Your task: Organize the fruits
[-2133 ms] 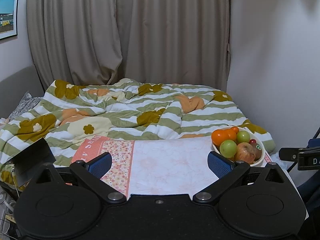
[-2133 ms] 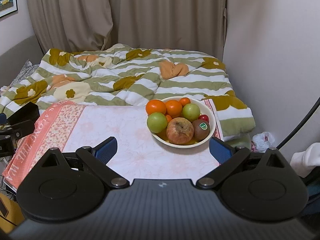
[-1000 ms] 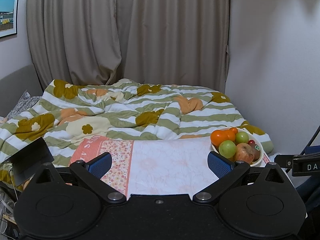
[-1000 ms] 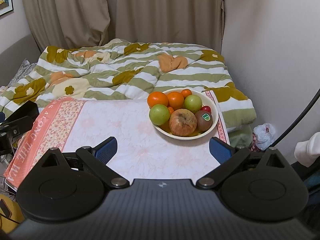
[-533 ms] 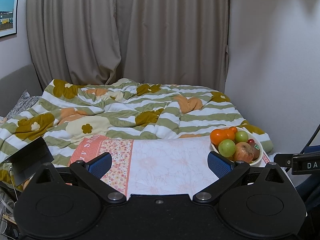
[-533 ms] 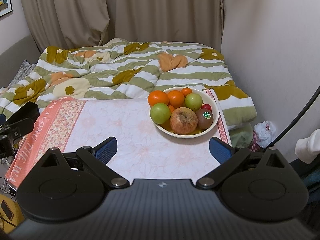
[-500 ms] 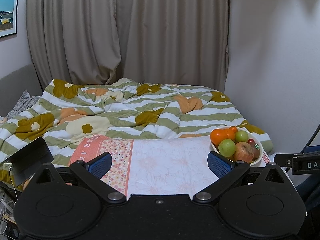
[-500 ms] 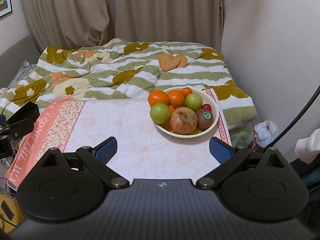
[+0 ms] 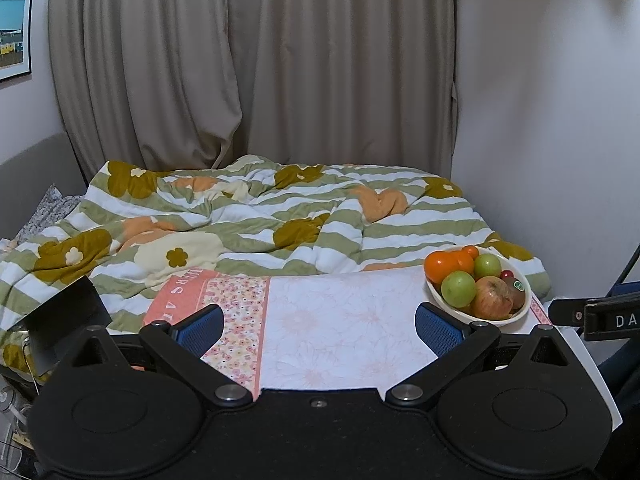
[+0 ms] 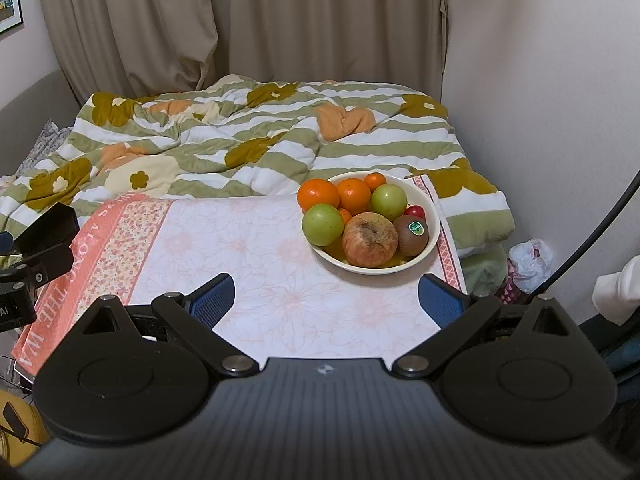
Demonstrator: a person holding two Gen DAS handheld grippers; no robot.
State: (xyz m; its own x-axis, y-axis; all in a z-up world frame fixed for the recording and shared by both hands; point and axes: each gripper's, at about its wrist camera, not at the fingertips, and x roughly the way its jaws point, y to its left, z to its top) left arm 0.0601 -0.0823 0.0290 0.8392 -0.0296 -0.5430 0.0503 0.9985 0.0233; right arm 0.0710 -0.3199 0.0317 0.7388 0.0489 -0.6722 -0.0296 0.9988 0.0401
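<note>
L wrist view: the left gripper (image 9: pixel 319 326) hangs above the near edge of a cloth-covered table (image 9: pixel 344 332), jaws spread wide, blue pads (image 9: pixel 200 328) well apart, nothing held or touched. A white bowl (image 9: pixel 520 314) of fruit sits on the table's far right corner, just beyond the right-hand pad. In it: an orange (image 9: pixel 442 266) at the back left, a green apple (image 9: pixel 458 289) in front of it, a 2nd green apple (image 9: pixel 487 266) behind, a bruised red apple (image 9: pixel 493 302) at the front, a stickered kiwi (image 9: pixel 518 292) at the right w/ a cherry tomato (image 9: pixel 507 274) just behind it. A striped floral duvet (image 9: pixel 248 216) covers the bed beyond; beige curtains (image 9: pixel 256 64) hang at the back. The other gripper's black body, w/ white lettering, pokes in at the right edge.

R wrist view: the right gripper (image 10: pixel 326 294) also stands fully released, pads clear of the cloth, holding nothing. The bowl (image 10: pixel 434 236) lies ahead & slightly right of centre, near the table's far right edge, on the cloth (image 10: pixel 240 256). The red apple (image 10: pixel 370 239) lies w/ its dimpled end up toward the camera. The kiwi (image 10: pixel 411 235) is right beside it & looks to touch it, label up, long axis running roughly near-to-far. Two oranges (image 10: pixel 318 194) & a small mandarin (image 10: pixel 375 181) line the back rim; green apples sit left & right. A plastic bag (image 10: pixel 530 258) lies on the floor by the wall.
</note>
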